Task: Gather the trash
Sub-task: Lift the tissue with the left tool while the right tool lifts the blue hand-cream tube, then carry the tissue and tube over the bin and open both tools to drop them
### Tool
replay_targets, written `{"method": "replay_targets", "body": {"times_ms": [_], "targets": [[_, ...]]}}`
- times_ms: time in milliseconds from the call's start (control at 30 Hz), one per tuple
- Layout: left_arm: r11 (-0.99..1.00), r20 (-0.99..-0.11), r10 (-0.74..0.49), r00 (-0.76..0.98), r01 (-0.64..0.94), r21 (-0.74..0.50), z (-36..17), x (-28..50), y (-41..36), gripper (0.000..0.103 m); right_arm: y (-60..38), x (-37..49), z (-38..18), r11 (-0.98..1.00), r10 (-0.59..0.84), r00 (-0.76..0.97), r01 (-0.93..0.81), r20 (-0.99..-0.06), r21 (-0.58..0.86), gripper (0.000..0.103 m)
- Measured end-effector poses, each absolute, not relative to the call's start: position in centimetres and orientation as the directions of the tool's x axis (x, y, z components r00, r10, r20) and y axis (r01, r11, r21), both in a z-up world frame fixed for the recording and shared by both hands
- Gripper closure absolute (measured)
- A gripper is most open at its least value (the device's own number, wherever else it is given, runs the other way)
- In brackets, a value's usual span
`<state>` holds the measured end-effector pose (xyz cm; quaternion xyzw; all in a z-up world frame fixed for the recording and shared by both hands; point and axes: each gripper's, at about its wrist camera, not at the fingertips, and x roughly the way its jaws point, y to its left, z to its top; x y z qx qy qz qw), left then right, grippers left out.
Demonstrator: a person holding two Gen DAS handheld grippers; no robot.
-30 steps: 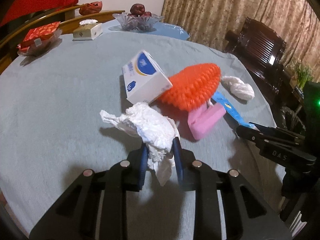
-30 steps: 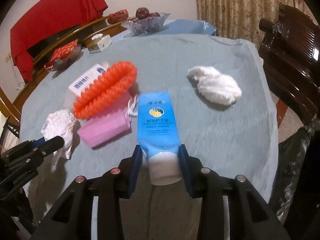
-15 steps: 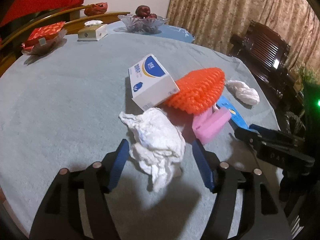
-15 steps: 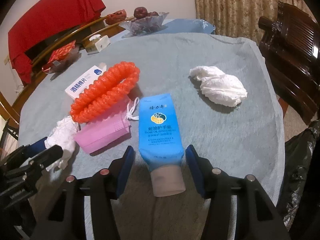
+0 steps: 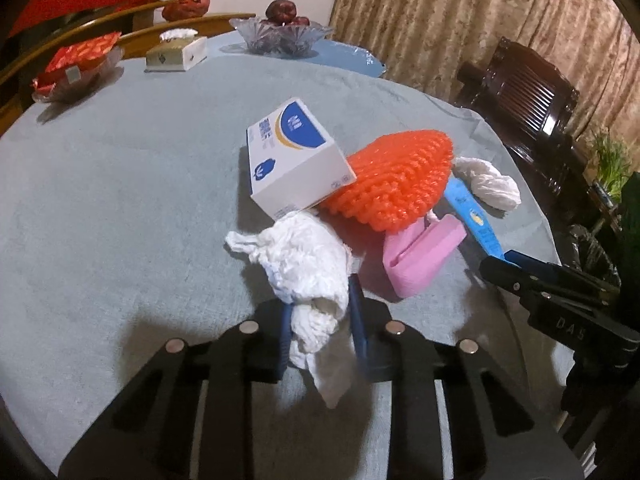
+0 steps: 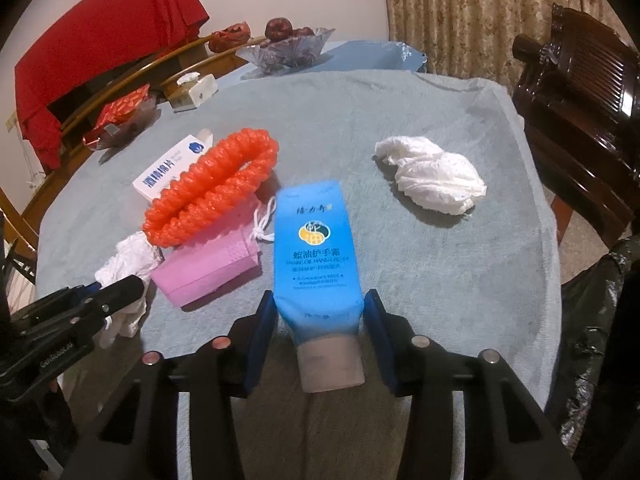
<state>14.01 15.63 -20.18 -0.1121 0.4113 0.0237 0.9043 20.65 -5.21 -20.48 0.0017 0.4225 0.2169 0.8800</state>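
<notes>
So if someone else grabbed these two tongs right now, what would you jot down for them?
Left tongs: closing on the crumpled tissue.
Right tongs: closing on the blue hand-cream tube, which lies flat.
Loose on the table: second tissue, pink mask, orange net ring, white box.
Done: nothing visibly binned yet.
Left: lift both, drop them, probably into the black bag on the right, then fetch the rest.

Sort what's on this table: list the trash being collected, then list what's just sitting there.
Trash:
- crumpled tissue, between the pads of the left gripper, which is closing
- hand cream tube, between the pads of the right gripper, which is closing
- second tissue wad
- pink mask
- orange foam net
- swab box

Just sitting there:
- fruit bowl
- tissue box
- snack dish
</notes>
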Motion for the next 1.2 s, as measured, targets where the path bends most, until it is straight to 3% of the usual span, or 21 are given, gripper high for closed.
{"method": "replay_targets", "body": {"times_ms": [1200], "targets": [[0.988, -0.603, -0.139, 0.786, 0.065, -0.143, -11.2, 9.5, 6.9, 0.079, -10.4, 14.9, -10.9, 0.885, 0.452, 0.649, -0.415, -0.611, 0.214, 0.058]]}}
